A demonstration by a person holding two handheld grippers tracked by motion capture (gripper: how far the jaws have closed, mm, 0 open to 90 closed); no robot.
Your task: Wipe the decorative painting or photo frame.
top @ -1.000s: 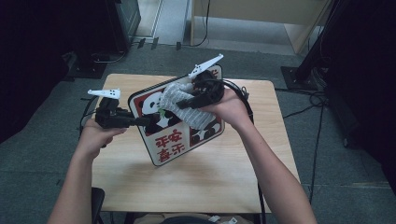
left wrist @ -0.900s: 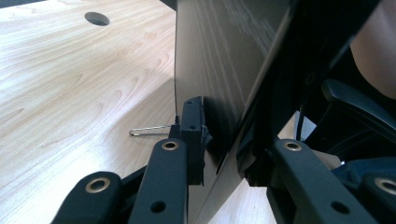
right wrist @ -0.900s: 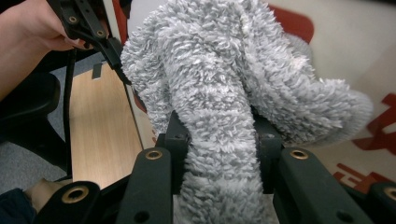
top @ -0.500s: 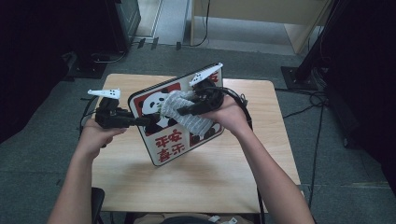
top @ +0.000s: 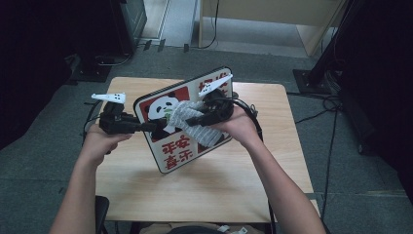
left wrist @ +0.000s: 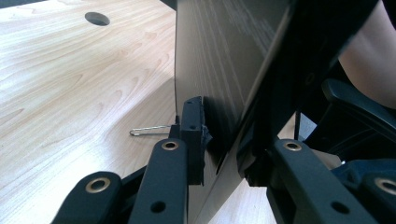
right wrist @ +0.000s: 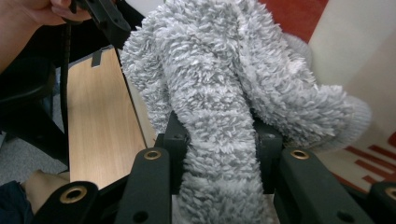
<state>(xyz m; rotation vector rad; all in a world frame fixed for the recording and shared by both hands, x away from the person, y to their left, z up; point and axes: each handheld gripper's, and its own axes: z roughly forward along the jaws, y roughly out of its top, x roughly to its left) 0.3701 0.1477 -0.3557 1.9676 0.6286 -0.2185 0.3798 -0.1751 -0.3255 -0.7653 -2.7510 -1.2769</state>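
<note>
The panda sign board (top: 181, 131) is held tilted up off the counter (top: 204, 190), its left edge pinched between the left gripper (top: 155, 126) jaws. A fluffy grey cloth (top: 192, 121) is clamped in the right gripper (top: 191, 120) jaws and pressed against the board's printed face.

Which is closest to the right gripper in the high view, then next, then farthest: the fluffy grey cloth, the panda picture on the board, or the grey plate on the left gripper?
From the right gripper:
1. Fluffy grey cloth, clamped in its jaws.
2. Panda picture, on the board's upper left.
3. Grey plate, far left, atop the left gripper.
</note>
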